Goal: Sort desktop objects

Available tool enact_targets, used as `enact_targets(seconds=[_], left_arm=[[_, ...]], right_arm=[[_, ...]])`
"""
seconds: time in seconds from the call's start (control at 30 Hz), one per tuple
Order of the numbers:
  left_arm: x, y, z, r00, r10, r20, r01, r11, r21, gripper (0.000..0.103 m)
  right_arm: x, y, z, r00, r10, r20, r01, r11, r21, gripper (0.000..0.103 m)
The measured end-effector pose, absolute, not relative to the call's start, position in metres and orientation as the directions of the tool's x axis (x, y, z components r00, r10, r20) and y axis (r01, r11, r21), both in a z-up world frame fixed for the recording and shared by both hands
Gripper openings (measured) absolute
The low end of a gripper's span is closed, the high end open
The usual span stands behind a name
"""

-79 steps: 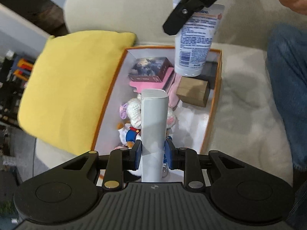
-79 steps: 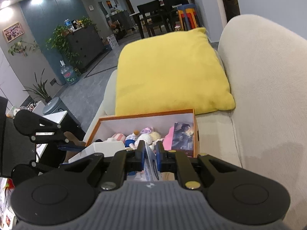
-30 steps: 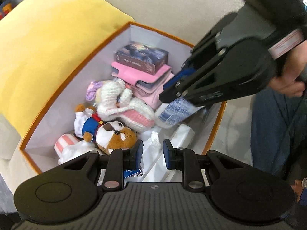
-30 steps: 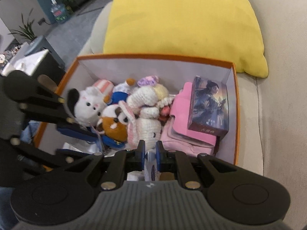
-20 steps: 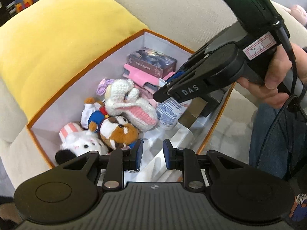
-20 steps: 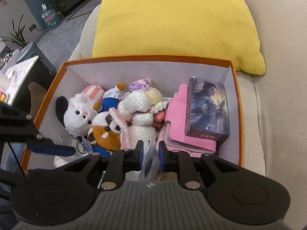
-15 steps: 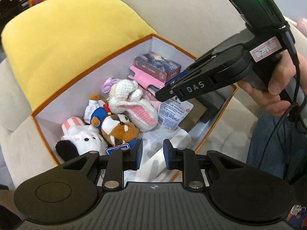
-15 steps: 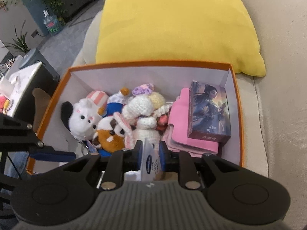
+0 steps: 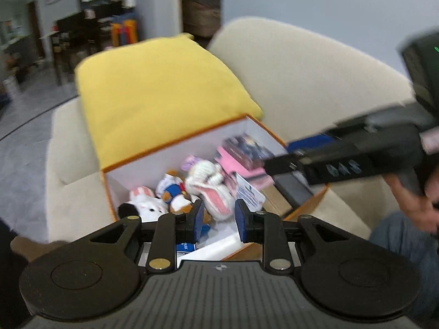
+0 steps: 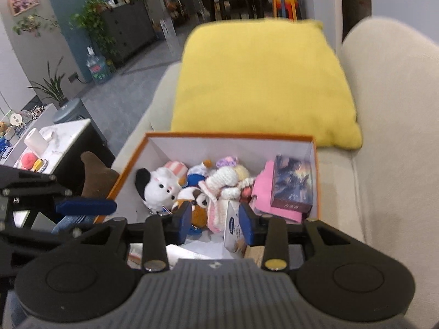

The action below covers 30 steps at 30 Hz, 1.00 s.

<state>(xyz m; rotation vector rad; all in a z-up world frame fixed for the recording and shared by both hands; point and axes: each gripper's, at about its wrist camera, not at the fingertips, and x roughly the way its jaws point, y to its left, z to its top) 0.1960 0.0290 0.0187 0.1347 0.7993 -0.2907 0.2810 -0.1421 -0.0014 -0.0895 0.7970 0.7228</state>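
Box: an orange-rimmed box [image 10: 314, 164] with white inner walls sits on the seat of a cream sofa [image 10: 389, 126]; its far edge lies just beside a yellow cushion [image 10: 263, 82].
Left gripper: the left gripper [image 9: 218, 216] hangs above the near corner of the box, its blue-padded fingers [image 9: 197, 215] apart with nothing between them.
Right gripper: the right gripper [image 10: 215, 220] is over the near end of the box, fingers spread wide and empty; its right finger is close beside the tube, and whether they touch I cannot tell.
Tube: a white tube with blue print [image 10: 233, 230] stands tilted in the near part of the box, next to the crocheted toy; in the left view it shows, blurred, as a white and blue shape [image 9: 248, 192].
Soft toys: a white plush with a black ear [image 10: 157, 186], a brown and white plush [image 10: 196, 200], a small figure in blue [image 9: 171, 189] and a white and pink crocheted toy [image 10: 222, 189] crowd the left and middle of the box.
Card box: a dark illustrated card box [image 10: 292, 185] lies on top of a pink pouch [image 10: 263, 192] against the right wall.
Other contents: a brown carton and a black item [image 9: 292, 190] lie at the near right corner, seen in the left view only.
Worktop: a white marble worktop [image 10: 57, 137] stands left of the sofa, carrying a white roll and small items.
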Motion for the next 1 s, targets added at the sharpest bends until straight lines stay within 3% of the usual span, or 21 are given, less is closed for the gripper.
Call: enact_targets(seconds=[0.07, 0.17, 0.27, 0.4, 0.63, 0.77, 1.0], left_arm=[[0.186, 0.026, 0.021, 0.707, -0.163, -0.688, 0.248, 0.968, 0.026, 0.038], [0.174, 0.025, 0.023, 0.757, -0.106, -0.644, 0.173, 0.984, 0.04, 0.057], [0.164, 0.024, 0.021, 0.791, -0.068, -0.608, 0.109, 0.994, 0.03, 0.062], [0.154, 0.022, 0.008, 0.823, 0.009, -0.567, 0.002, 1.0, 0.019, 0.084], [0.166, 0.02, -0.02, 0.793, 0.116, -0.598, -0.13, 0.991, 0.019, 0.087], [0.173, 0.018, -0.032, 0.779, 0.153, -0.608, -0.161, 0.986, 0.043, 0.087], [0.169, 0.017, -0.047, 0.765, 0.153, -0.625, -0.185, 0.983, 0.014, 0.087]], right_arm=[[0.267, -0.151, 0.004, 0.501, 0.579, -0.643, -0.632, 0.753, 0.186, 0.049], [0.252, -0.163, 0.007, 0.544, 0.593, -0.594, -0.628, 0.757, 0.182, 0.054], [0.242, -0.171, 0.002, 0.594, 0.588, -0.548, -0.615, 0.772, 0.161, 0.062], [0.238, -0.175, -0.012, 0.638, 0.561, -0.528, -0.591, 0.796, 0.132, 0.067], [0.247, -0.175, -0.041, 0.65, 0.54, -0.535, -0.553, 0.819, 0.155, 0.084], [0.247, -0.169, -0.054, 0.662, 0.53, -0.53, -0.566, 0.817, 0.109, 0.086], [0.255, -0.171, -0.072, 0.632, 0.546, -0.55, -0.568, 0.809, 0.15, 0.087]])
